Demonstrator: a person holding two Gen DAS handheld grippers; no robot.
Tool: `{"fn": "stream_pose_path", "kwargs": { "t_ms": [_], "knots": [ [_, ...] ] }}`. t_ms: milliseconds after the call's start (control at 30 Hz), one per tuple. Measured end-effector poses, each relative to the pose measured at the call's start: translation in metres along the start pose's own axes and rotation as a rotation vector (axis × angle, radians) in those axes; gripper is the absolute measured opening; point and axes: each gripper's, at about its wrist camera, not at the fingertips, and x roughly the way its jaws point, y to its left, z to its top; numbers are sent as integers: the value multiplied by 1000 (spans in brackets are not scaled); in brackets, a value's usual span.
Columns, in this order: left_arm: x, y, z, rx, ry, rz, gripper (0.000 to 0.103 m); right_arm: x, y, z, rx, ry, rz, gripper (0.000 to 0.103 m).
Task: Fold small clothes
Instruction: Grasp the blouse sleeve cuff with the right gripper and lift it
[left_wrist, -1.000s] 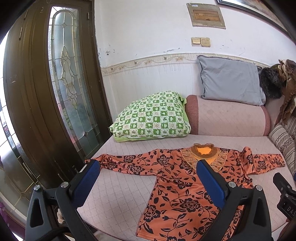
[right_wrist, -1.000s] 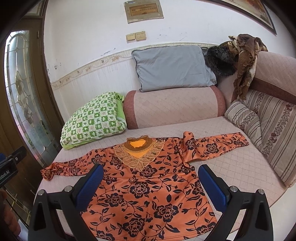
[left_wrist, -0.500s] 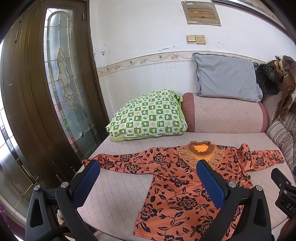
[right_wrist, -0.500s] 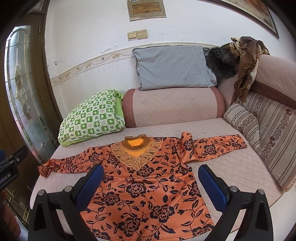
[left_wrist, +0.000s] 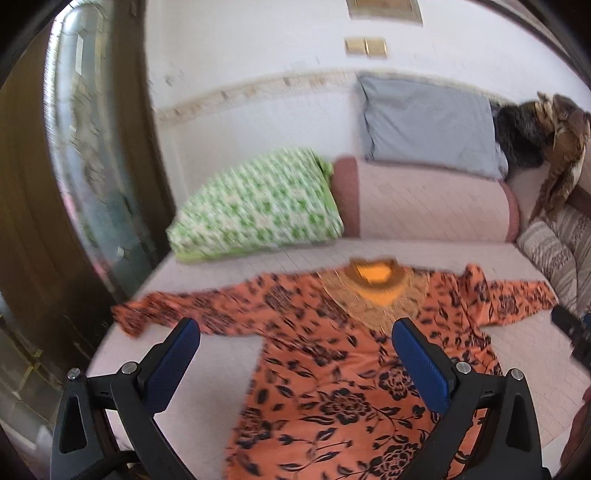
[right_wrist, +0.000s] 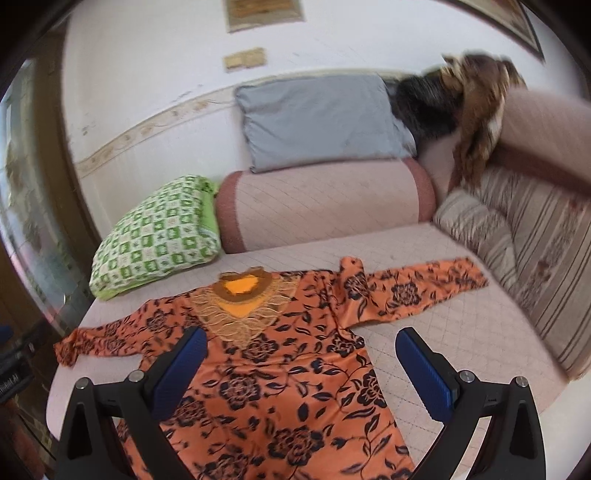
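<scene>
Blouse (right_wrist: 280, 373) flat on daybed (right_wrist: 443, 332), lettering unreadable

left tool (left_wrist: 295, 343) spread wide, right tool (right_wrist: 301, 343) likewise

My L wrist cam looks fwd and down from the near-left; R wrist cam likewise, from further right. Both sit above the pink quilted daybed (left_wrist: 207, 347) (right_wrist: 458, 332), sharing the orange black-flowered long-sleeved blouse (left_wrist: 332, 376) (right_wrist: 280, 369) and wall.
</scene>
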Motion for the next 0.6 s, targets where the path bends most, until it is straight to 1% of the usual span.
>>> {"fn": "stream_pose_path", "kwargs": {
  "t_ms": [100, 167, 200, 233, 267, 300, 367, 400, 433, 467, 500, 533, 600],
  "knots": [
    [51, -16, -8, -22, 73, -40, 103, 47, -54, -3, 110, 21, 5, 103],
    [90, -29, -14, -45, 112, -40, 103, 82, -101, -6, 240, 44, 23, 103],
    [114, -38, -17, -58, 128, -41, 103, 99, -126, -8, 321, 53, 23, 103],
    [129, -45, -20, -63, 140, -41, 103, 116, -157, -10, 427, 48, 25, 103],
    [148, -54, -23, -67, 160, -39, 103, 131, -178, -15, 520, 54, 48, 102],
    [158, -58, -25, -70, 173, -40, 103, 147, -198, -20, 617, 68, 75, 100],
    [184, -68, -28, -81, 200, -55, 103, 181, -242, -24, 789, 78, 115, 89],
    [196, -72, -30, -95, 212, -72, 103, 191, -257, -25, 835, 79, 119, 87],
    [202, -73, -30, -102, 213, -83, 103, 205, -277, -25, 888, 74, 121, 81],
    [206, -74, -31, -106, 208, -89, 103, 215, -292, -24, 925, 70, 124, 71],
    [212, -73, -31, -104, 188, -84, 103, 228, -310, -25, 983, 71, 126, 67],
    [215, -73, -31, -97, 173, -72, 103, 235, -324, -25, 1020, 63, 117, 62],
    [222, -70, -30, -78, 163, -38, 103, 249, -347, -25, 1081, 57, 94, 61]
  ]
}}
